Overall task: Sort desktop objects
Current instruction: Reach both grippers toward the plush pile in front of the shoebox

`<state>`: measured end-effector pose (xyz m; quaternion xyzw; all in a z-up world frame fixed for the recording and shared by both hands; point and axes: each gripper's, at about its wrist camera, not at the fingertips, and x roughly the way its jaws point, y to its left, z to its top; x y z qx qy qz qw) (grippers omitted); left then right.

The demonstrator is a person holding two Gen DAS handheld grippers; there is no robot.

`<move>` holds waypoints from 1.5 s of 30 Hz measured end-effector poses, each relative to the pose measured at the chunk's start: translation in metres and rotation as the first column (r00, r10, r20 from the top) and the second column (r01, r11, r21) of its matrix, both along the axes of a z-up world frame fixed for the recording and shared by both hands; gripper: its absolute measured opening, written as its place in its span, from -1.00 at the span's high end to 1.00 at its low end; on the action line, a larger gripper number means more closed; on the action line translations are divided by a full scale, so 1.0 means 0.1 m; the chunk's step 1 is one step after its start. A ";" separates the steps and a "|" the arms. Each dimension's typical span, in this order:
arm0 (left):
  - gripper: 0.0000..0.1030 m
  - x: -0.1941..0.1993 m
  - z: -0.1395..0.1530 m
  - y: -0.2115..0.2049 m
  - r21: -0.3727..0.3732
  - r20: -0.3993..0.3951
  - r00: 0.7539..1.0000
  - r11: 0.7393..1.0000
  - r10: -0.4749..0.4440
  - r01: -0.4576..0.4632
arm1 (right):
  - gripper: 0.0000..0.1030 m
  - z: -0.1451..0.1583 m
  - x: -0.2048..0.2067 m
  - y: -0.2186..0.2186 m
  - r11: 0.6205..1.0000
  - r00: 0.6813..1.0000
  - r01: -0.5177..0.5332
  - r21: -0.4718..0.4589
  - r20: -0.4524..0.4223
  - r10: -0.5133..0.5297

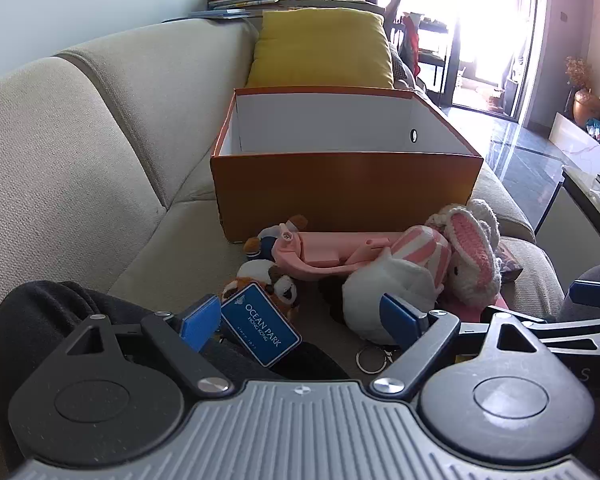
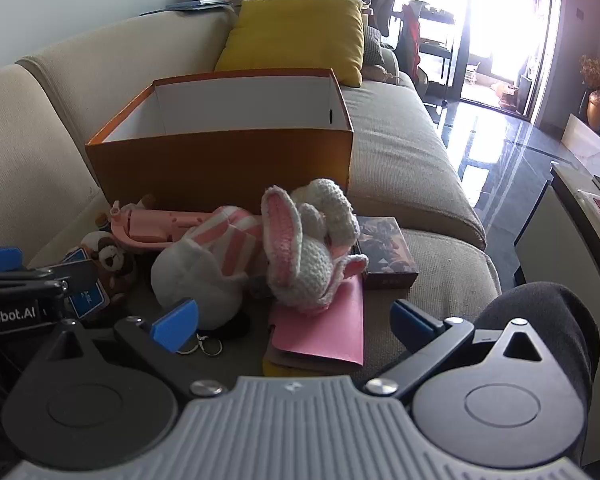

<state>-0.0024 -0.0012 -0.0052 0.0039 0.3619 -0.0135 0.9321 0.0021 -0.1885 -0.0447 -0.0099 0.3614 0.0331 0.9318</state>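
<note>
Left tongs (image 1: pixel 305 320) and right tongs (image 2: pixel 296 322) both spread wide, holding nothing, above soft toys before open orange cardboard box (image 1: pixel 346 190) on beige sofa (image 1: pixel 80 160).

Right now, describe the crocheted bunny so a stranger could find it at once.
Start at the orange box on the beige sofa; the toy pile lies just in front of it. The bunny lies at the pile's right end, partly on a pink envelope, beside a dark book. Only it is knitted yarn, with pink-lined ears; the white plush next to it is smooth.
</note>
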 end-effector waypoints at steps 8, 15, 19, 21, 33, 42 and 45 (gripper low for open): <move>-0.99 0.00 -0.01 0.00 0.006 -0.012 1.000 1.000 0.000 0.000 | -0.98 -0.02 0.01 0.01 1.000 1.000 -0.001 -0.003 -0.007 0.001; -0.99 0.00 -0.01 0.00 0.007 -0.016 1.000 1.000 -0.001 0.001 | -0.98 -0.02 0.02 0.01 1.000 1.000 -0.001 -0.005 -0.008 0.001; -0.99 0.01 -0.02 0.00 0.013 -0.021 1.000 1.000 0.002 -0.001 | -0.98 -0.03 0.02 0.03 1.000 1.000 -0.004 -0.009 -0.011 0.004; -0.99 0.02 -0.03 0.00 0.014 -0.023 1.000 1.000 0.003 -0.002 | -0.98 -0.03 0.02 0.04 1.000 1.000 -0.005 -0.013 -0.012 0.005; -0.98 0.03 -0.05 0.02 0.012 -0.031 1.000 1.000 -0.002 0.002 | -0.98 -0.04 0.03 0.05 1.000 1.000 -0.007 -0.014 -0.019 0.007; -0.71 0.11 -0.06 -0.01 -0.001 -0.050 0.998 0.999 -0.046 0.046 | -0.98 -0.06 0.15 0.03 1.000 0.999 -0.025 -0.003 -0.036 0.024; -0.57 0.15 -0.05 -0.05 -0.002 -0.039 0.995 0.996 -0.090 0.090 | -0.96 -0.05 0.23 0.01 1.000 0.999 -0.026 -0.006 -0.037 0.026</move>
